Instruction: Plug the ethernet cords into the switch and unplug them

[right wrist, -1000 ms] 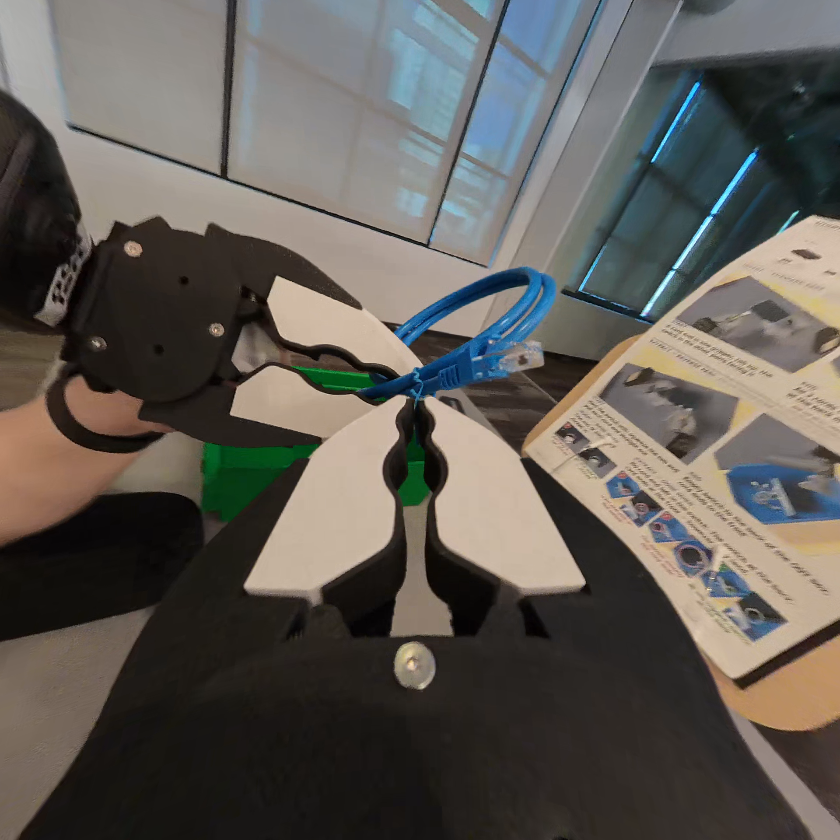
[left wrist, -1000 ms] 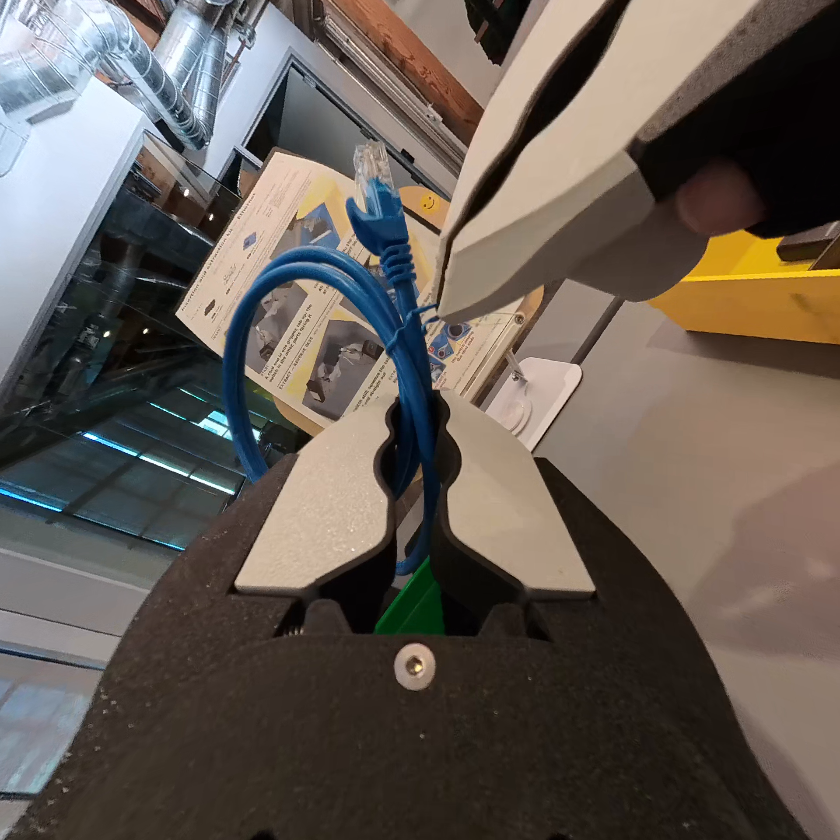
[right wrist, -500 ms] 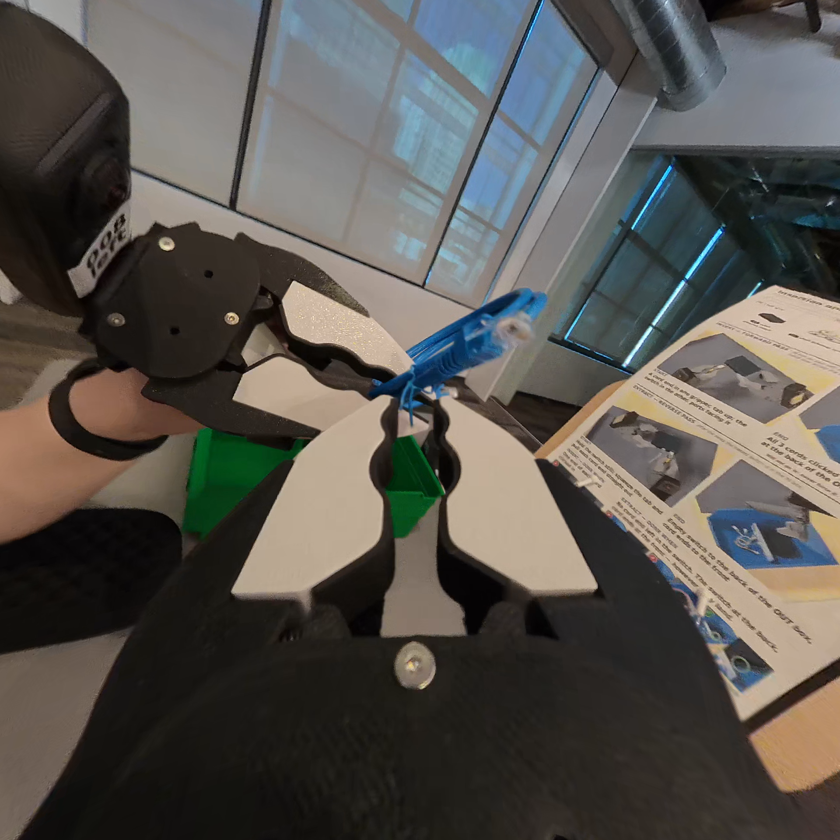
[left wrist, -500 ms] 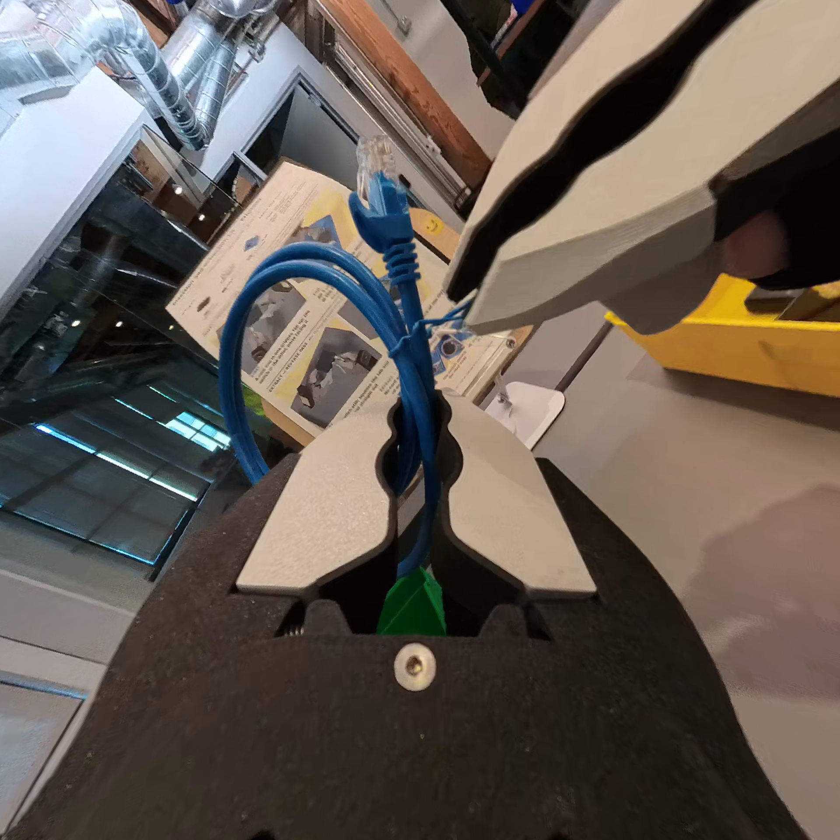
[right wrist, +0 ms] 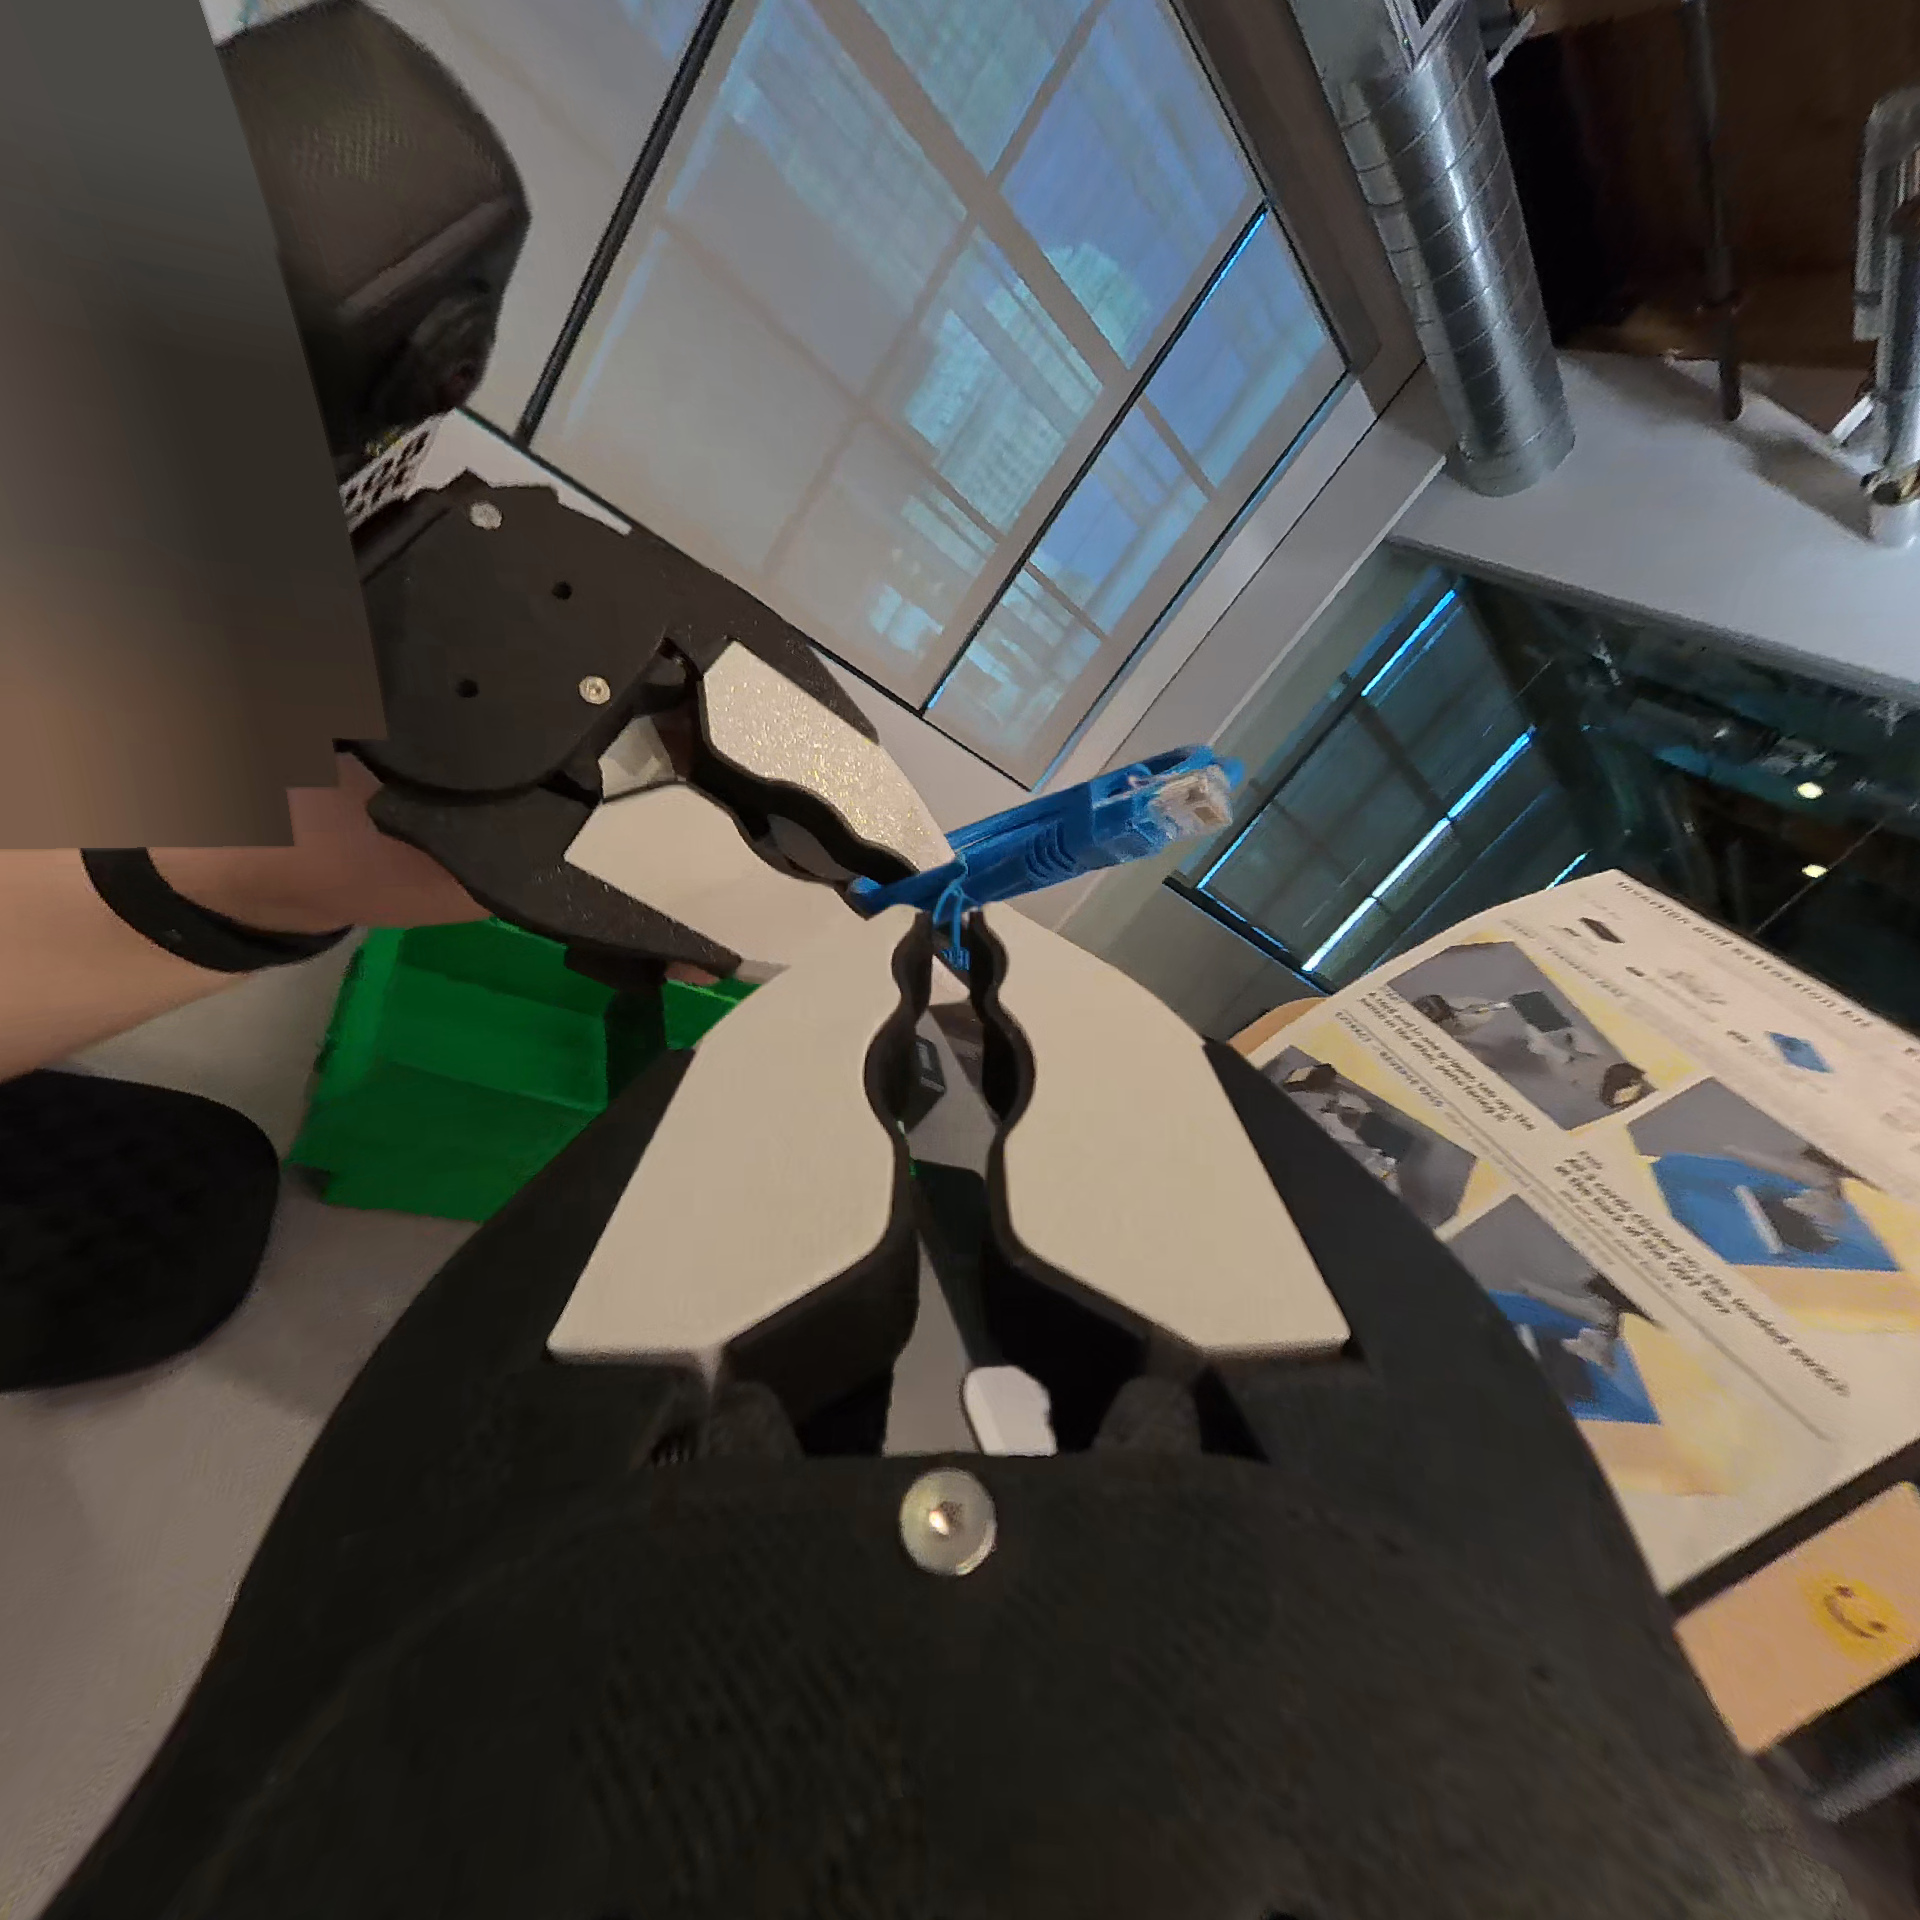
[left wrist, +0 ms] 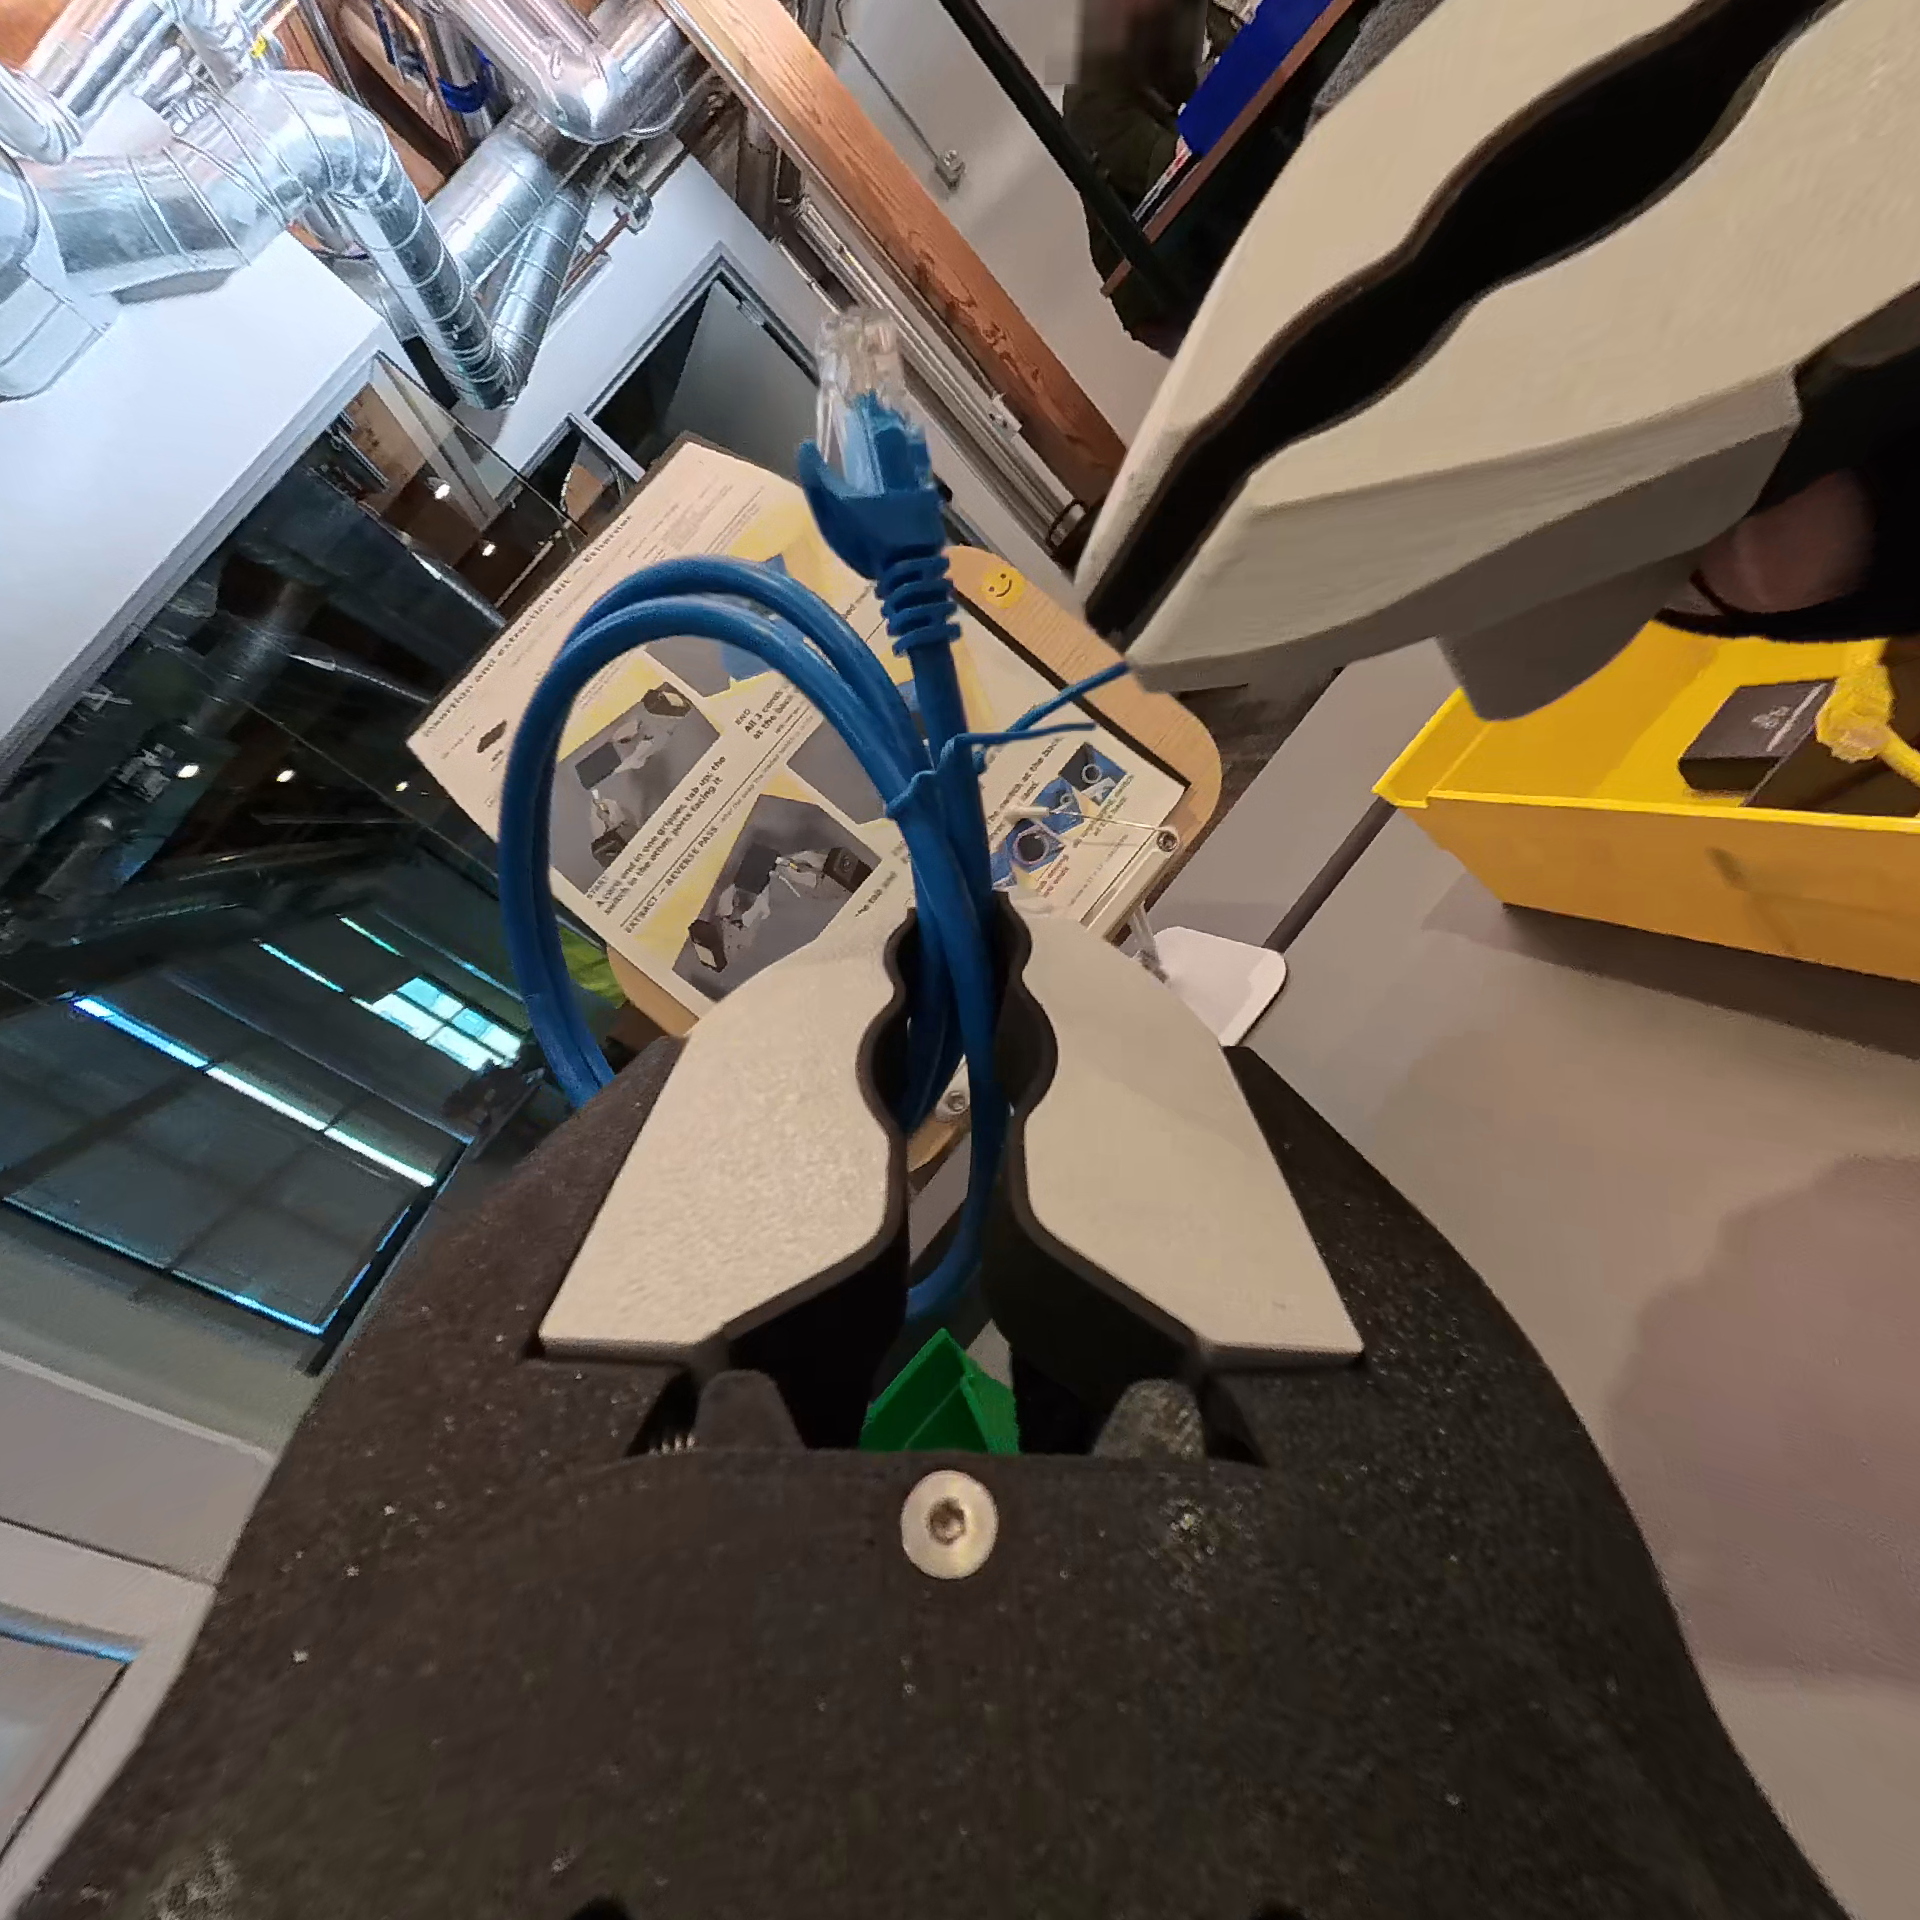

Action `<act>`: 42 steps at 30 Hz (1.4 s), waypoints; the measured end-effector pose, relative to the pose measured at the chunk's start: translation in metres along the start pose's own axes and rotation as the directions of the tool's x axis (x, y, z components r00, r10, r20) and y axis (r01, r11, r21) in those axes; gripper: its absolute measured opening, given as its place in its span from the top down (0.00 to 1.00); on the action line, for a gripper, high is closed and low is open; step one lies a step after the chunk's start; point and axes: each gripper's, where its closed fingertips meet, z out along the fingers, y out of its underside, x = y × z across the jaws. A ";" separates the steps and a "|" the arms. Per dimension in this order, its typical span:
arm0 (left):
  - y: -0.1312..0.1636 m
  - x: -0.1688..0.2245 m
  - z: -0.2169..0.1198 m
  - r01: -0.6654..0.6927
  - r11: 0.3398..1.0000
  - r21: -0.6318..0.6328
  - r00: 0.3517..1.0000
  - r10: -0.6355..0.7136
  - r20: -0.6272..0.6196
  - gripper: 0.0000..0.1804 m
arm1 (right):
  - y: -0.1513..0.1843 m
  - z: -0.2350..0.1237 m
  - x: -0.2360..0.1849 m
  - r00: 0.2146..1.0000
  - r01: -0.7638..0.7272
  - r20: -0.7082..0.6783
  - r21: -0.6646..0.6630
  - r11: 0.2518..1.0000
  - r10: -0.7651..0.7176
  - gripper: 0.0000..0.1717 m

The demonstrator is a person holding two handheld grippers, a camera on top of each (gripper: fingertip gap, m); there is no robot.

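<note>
switch (left wrist: 1766, 738) and yellow cord (left wrist: 1865, 717) lie in yellow bin (left wrist: 1662, 862).

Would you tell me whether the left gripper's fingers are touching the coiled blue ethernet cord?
Touching. The left wrist view shows the left gripper with both fingers closed against the blue ethernet cord, whose strands run between them.

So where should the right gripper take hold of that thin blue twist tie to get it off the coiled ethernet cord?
Probably by the twist tie's free tails, which stick out sideways from the blue ethernet cord bundle above the left gripper. Come from that open side, where the right gripper already sits, fingertips crosswise to the tails.
</note>
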 end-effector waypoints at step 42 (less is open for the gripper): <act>-0.047 0.056 -0.030 0.378 0.916 0.137 0.790 -0.242 -0.563 0.94 | 0.024 -0.004 0.005 0.962 -0.227 0.166 0.045 0.973 0.217 0.99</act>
